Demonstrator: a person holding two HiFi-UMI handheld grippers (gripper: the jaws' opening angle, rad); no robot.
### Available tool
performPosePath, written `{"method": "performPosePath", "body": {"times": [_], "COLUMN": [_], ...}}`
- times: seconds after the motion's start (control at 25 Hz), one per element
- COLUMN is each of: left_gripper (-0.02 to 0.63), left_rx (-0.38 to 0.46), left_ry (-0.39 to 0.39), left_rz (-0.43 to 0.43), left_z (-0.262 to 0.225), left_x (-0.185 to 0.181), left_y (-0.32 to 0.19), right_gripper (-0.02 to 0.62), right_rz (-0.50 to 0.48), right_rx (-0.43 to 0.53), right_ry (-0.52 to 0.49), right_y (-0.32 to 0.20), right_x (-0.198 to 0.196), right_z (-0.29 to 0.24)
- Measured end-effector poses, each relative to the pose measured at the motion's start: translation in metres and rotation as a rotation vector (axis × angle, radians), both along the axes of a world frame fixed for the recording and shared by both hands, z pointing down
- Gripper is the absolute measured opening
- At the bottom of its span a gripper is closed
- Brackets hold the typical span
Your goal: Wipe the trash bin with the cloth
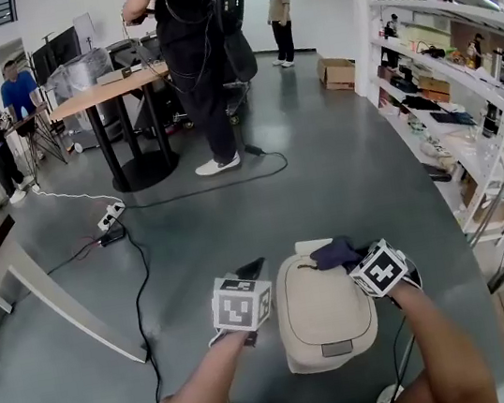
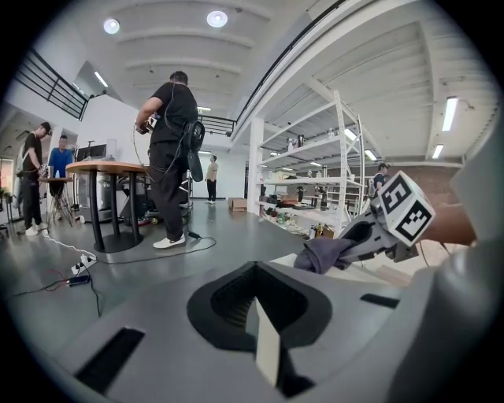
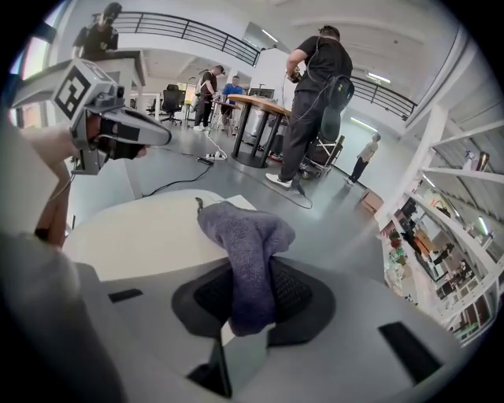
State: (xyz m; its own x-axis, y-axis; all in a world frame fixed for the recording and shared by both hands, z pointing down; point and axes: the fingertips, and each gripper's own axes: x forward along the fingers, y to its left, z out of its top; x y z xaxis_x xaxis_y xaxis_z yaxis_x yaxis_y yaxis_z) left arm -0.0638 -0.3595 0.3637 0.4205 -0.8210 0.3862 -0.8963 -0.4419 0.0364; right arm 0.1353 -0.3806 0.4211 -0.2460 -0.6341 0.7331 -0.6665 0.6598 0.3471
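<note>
Both checked: my right hand-held gripper [image 1: 354, 259] pinches the purple cloth [image 1: 335, 252] atop the beige trash bin [image 1: 325, 315] on the floor [image 1: 323, 170]. My left hand-held gripper [image 1: 249, 269], pressed together and empty, hangs just beside it.

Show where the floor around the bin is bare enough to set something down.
Bare floor lies beyond the bin, up to the looped cable, and right of it toward the shelves. The left is crowded: black cord, power strip, table leg.

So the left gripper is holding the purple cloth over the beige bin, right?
No, it is the right gripper that holds the purple cloth over the beige bin; the right gripper view shows the cloth pinched in its jaws.
</note>
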Motion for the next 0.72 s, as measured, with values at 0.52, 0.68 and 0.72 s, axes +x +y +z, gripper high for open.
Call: {"method": "performPosePath", "body": {"times": [0.52,0.68,0.72], "left_gripper": [-0.003,-0.003,-0.003], "left_rx": [-0.003,-0.004,-0.005], "left_ry": [-0.011,-0.014,-0.015], "left_rz": [0.009,0.007,0.007], "left_z": [0.001,0.002,0.002], "left_x": [0.001,-0.002,-0.003], "left_y": [0.008,0.009,0.009], "right_gripper": [0.077,0.078,0.078], "right_rz": [-0.247,-0.292,-0.310], "right_rx": [0.033,-0.016,-0.027], "right_ry": [-0.029,-0.059,-0.035], "right_y": [0.033,0.045,0.048], "right_x": [-0.095,-0.116,-0.120], "right_z": [-0.021,-0.017,-0.012]}}
